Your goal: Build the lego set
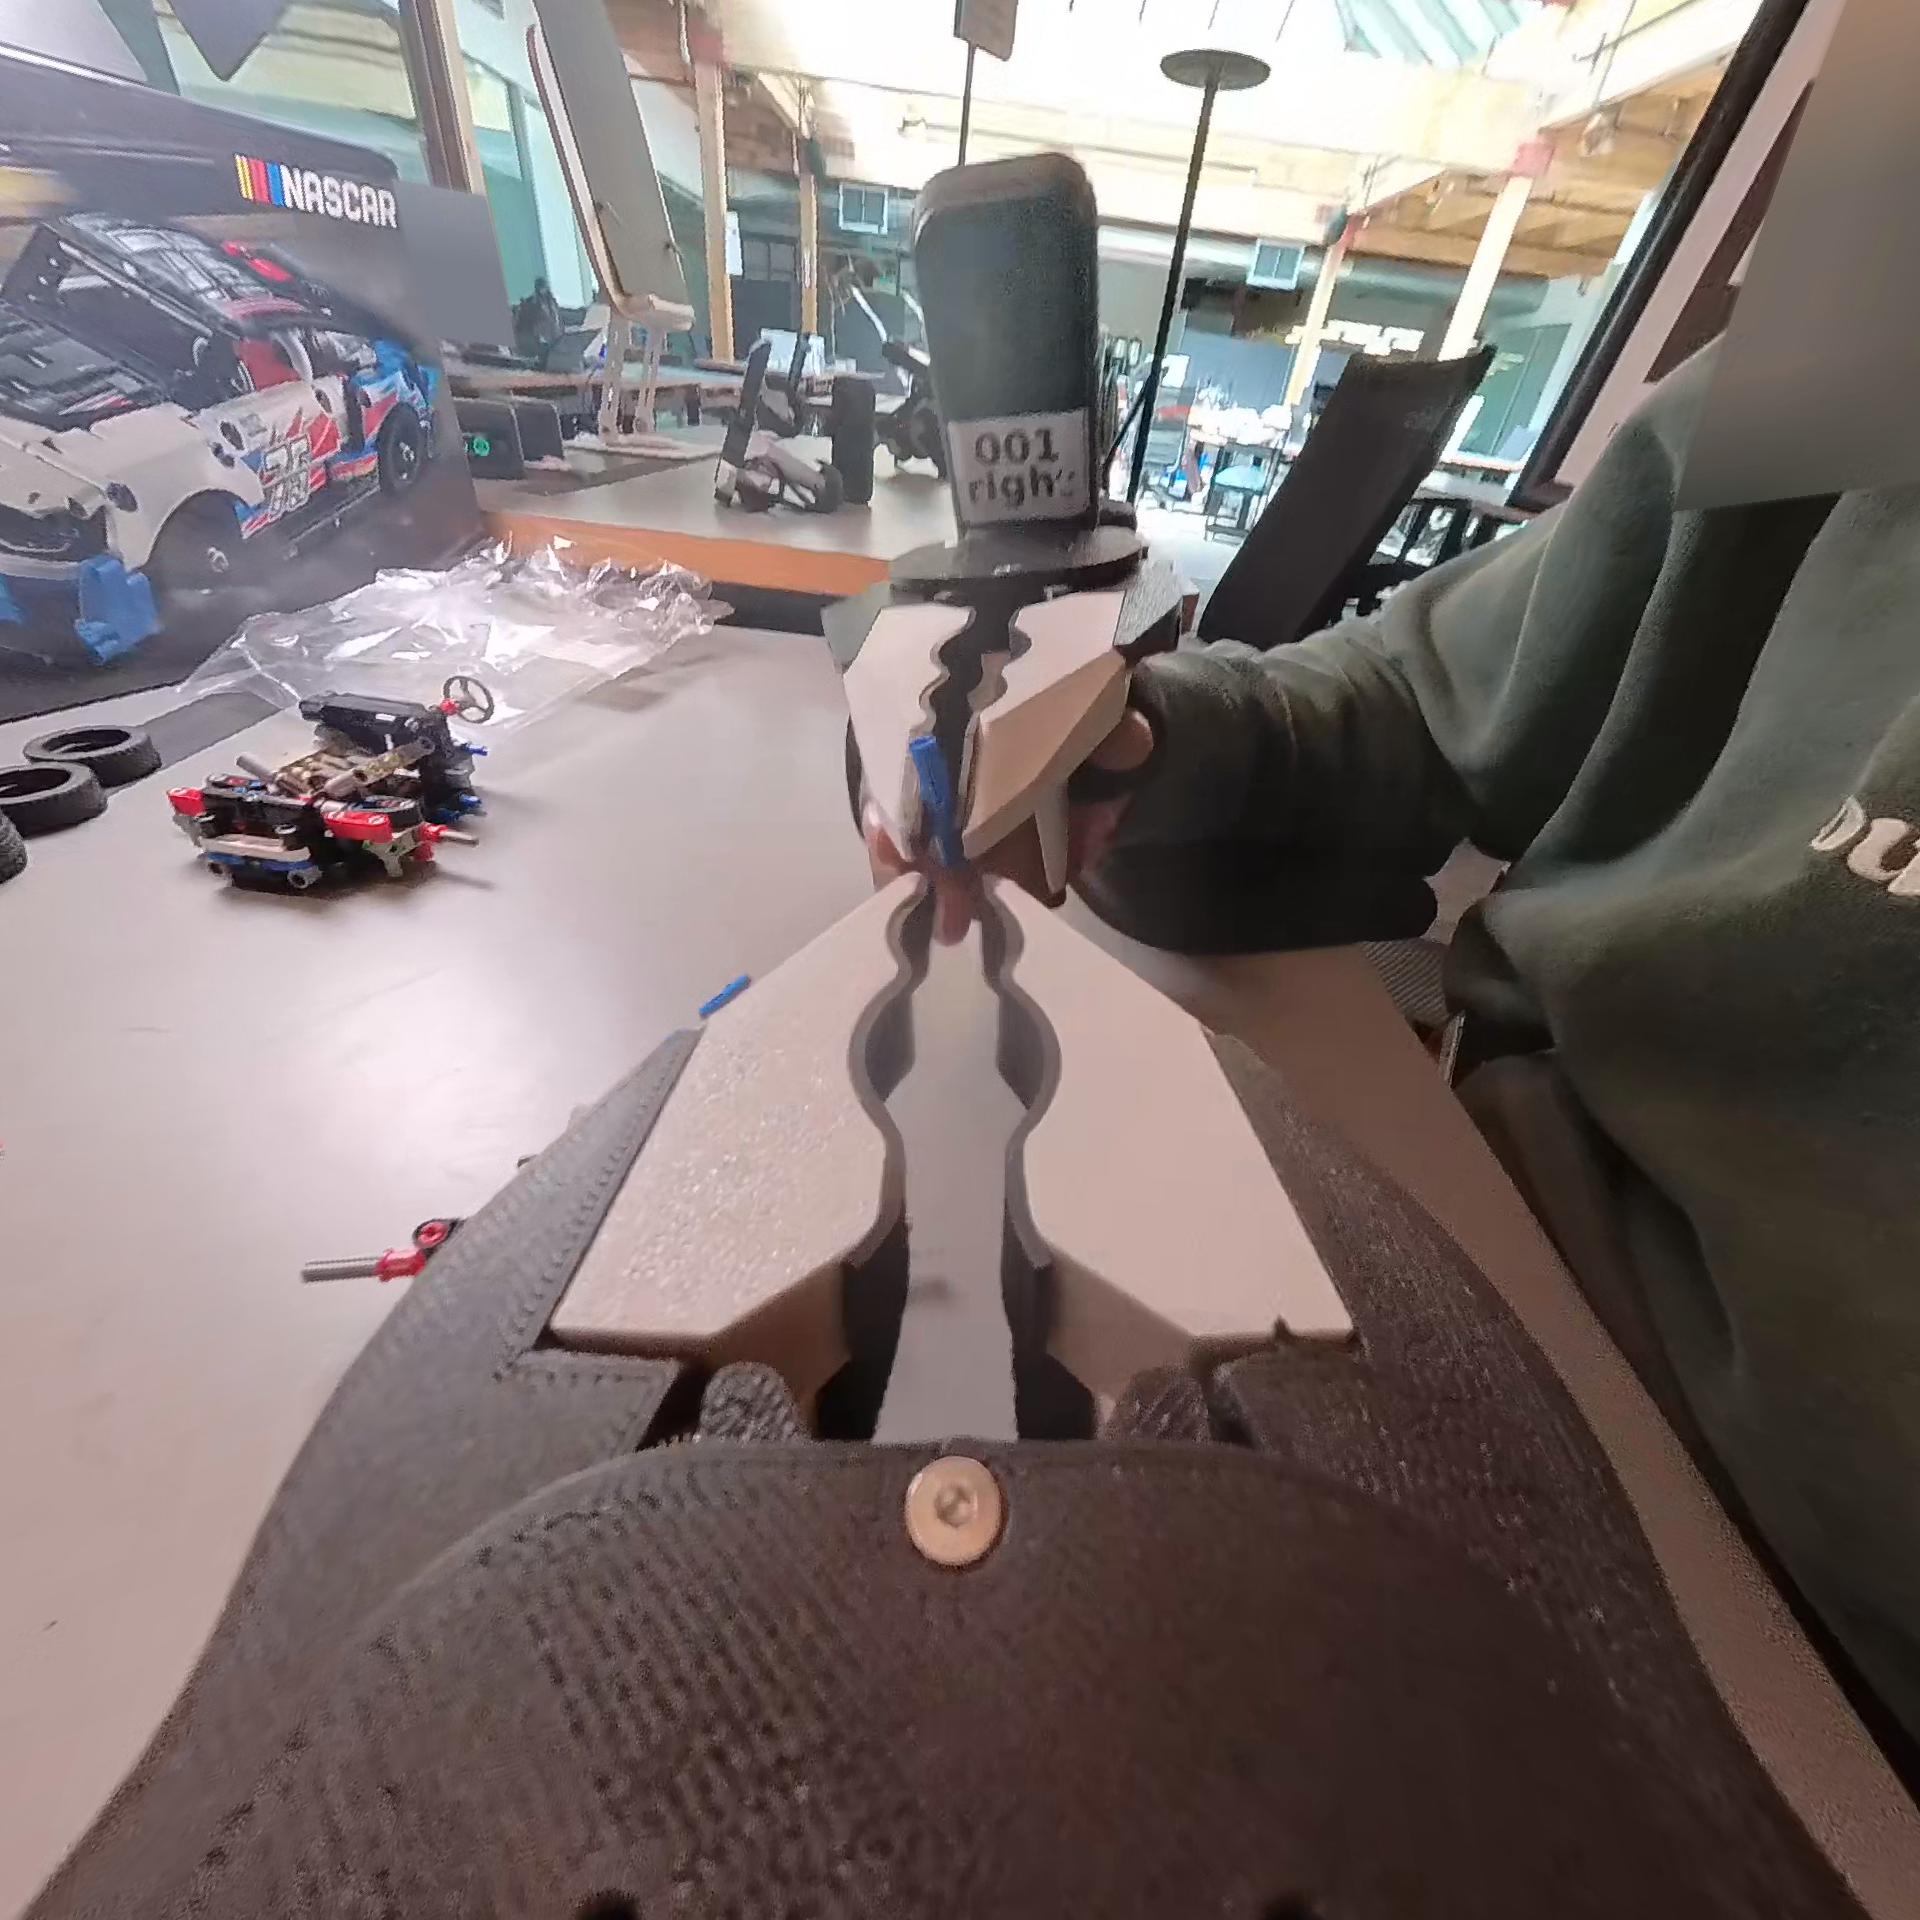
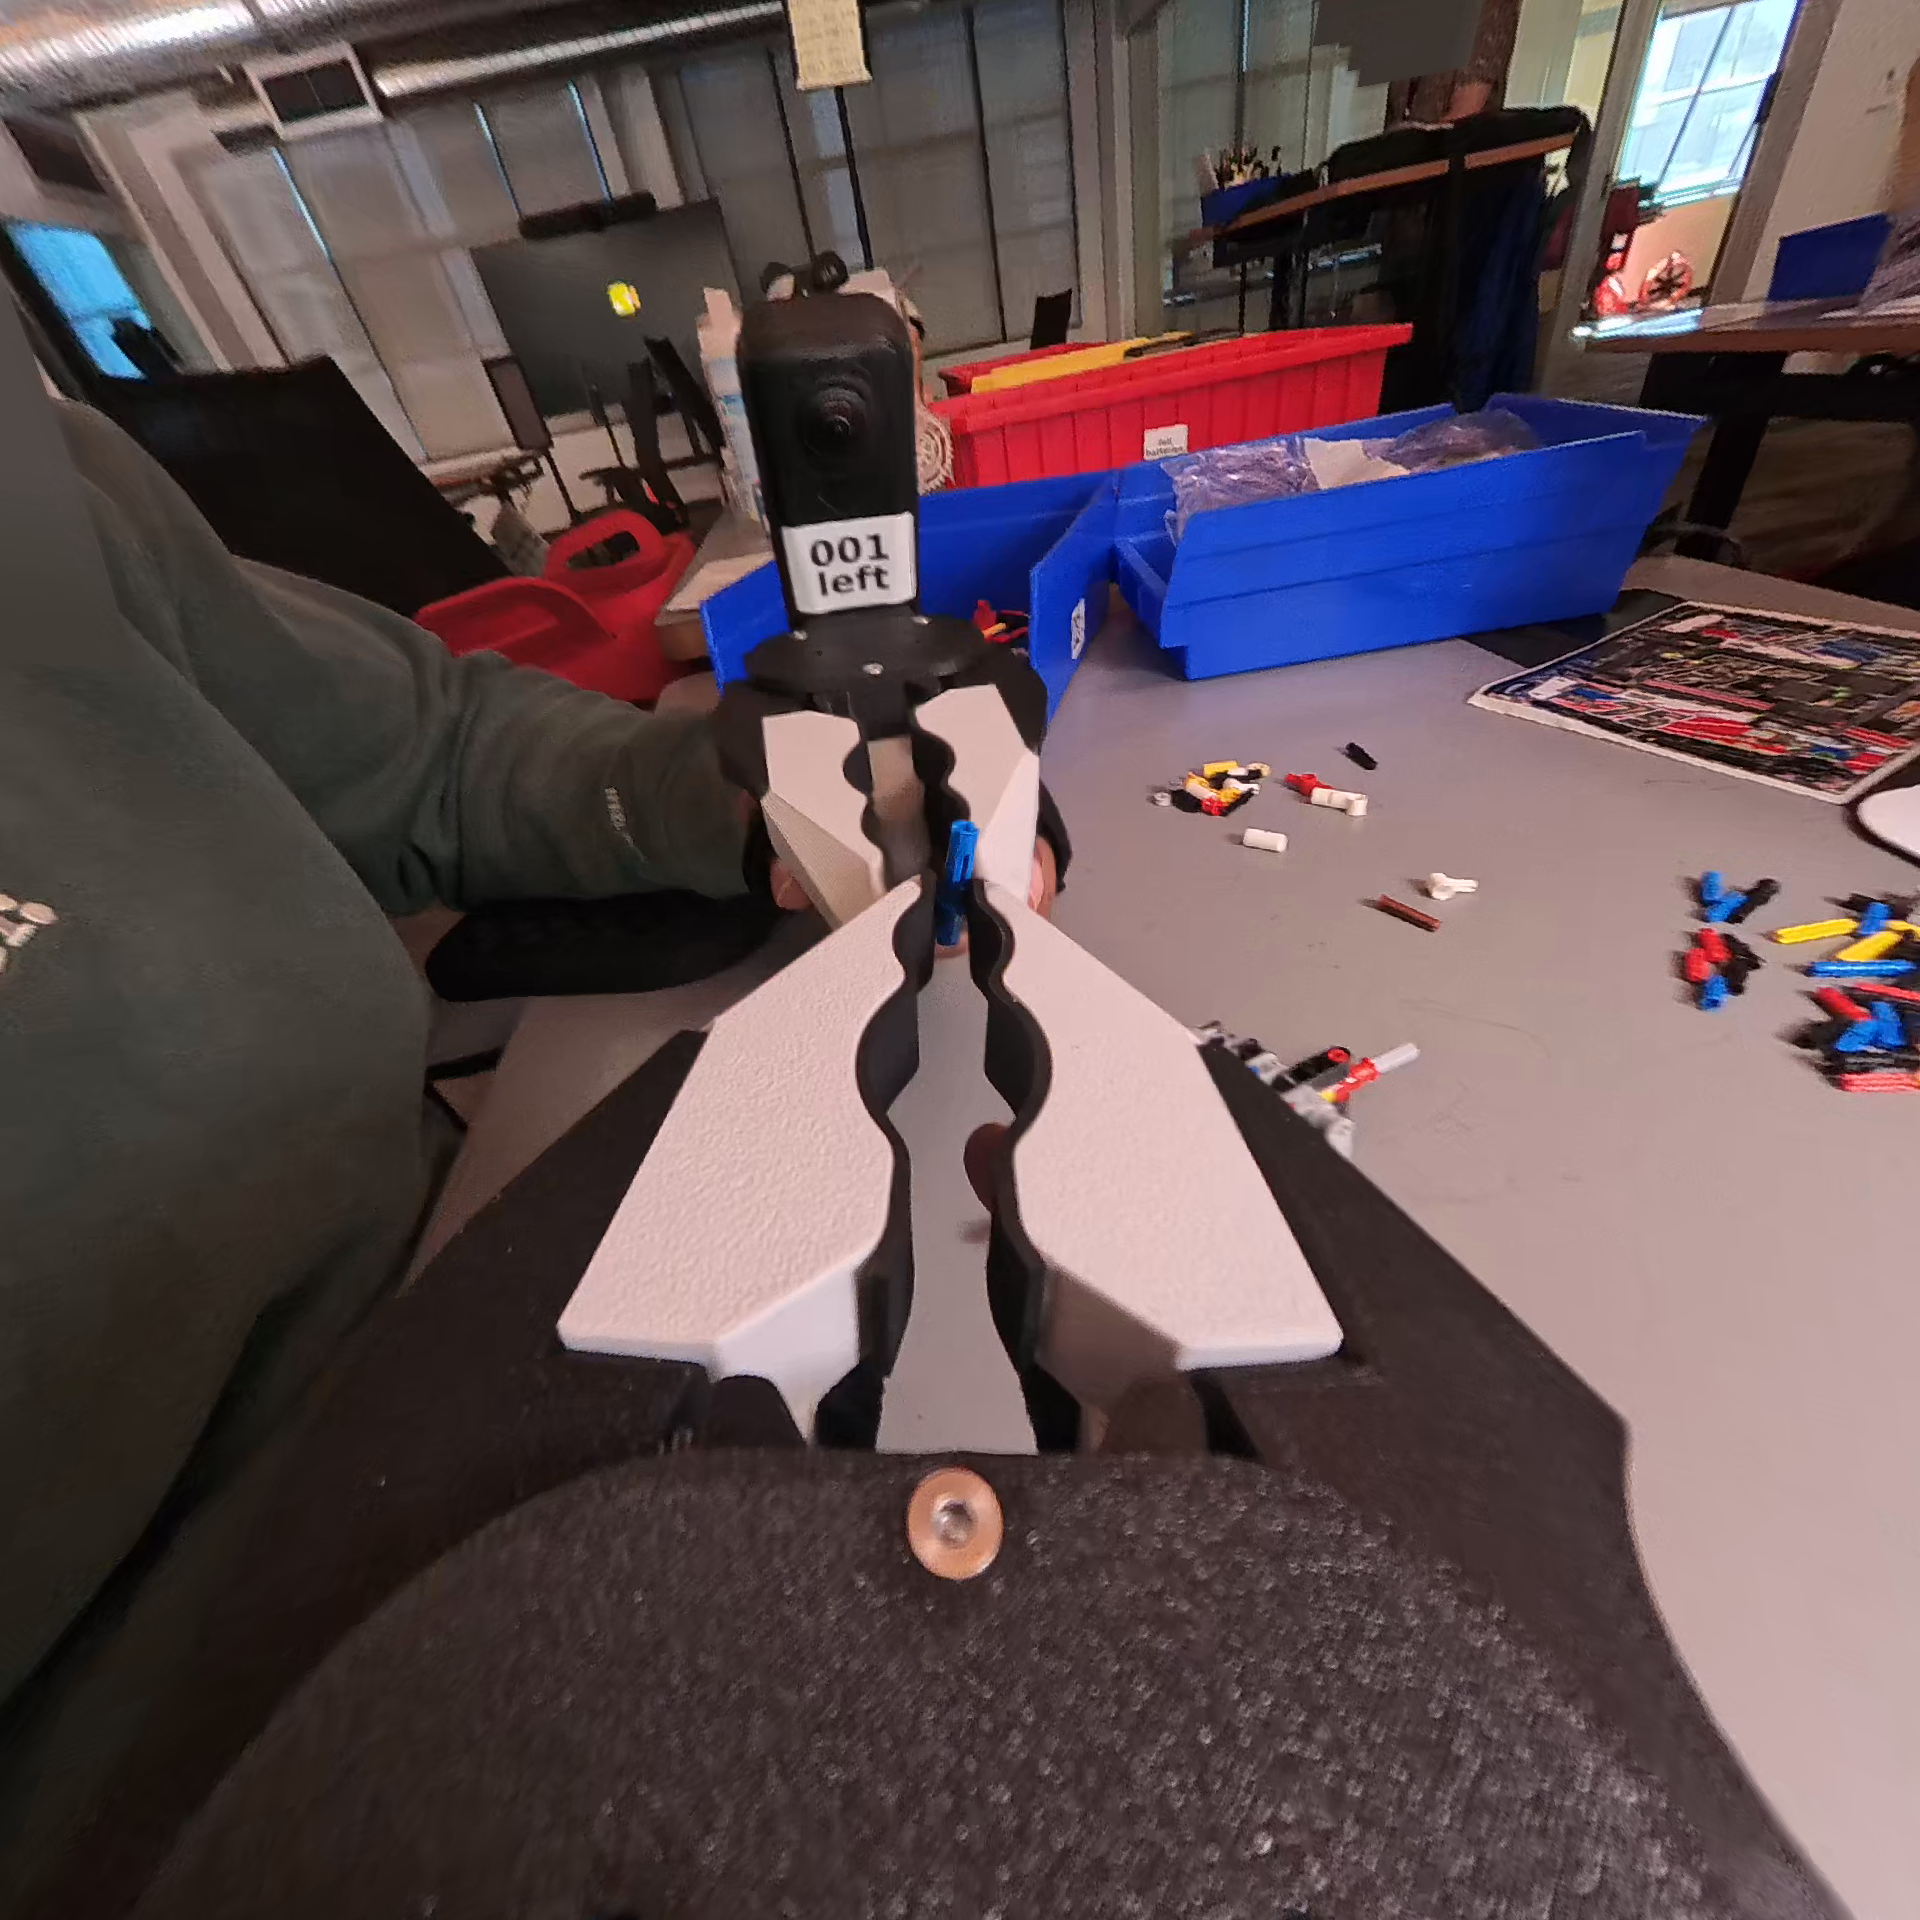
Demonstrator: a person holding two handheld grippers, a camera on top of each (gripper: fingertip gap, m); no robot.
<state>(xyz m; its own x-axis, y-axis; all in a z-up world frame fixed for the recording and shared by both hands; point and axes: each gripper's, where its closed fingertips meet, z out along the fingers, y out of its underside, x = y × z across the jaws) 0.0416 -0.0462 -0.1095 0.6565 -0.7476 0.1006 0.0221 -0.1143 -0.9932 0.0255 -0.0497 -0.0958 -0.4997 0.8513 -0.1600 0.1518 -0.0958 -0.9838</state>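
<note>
My two grippers meet tip to tip above the grey table (image 1: 312, 1091). My right gripper (image 2: 951, 906) is shut on a small blue pin (image 2: 954, 878), which stands upright between its tips. The left wrist view shows the same pin (image 1: 932, 800) clamped in the right gripper (image 1: 940, 847). My left gripper (image 1: 948, 891) is open, its tips just short of the pin's end and not pressing on it. In the right wrist view the left gripper (image 2: 935, 873) stands open, with the pin's upper end beside one of its fingers. A person in green sleeves holds both grippers.
A partly built toy car (image 1: 332, 790), loose tyres (image 1: 78, 769), clear plastic wrap (image 1: 468, 623) and a box with a race car picture (image 1: 208, 416) lie to the left. A spare blue pin (image 1: 724, 1003) lies on the table. Blue bins (image 2: 1403, 561), loose pieces (image 2: 1849, 977) and a printed sheet (image 2: 1714, 696) are to the right. My left and right fingertips are right by each other.
</note>
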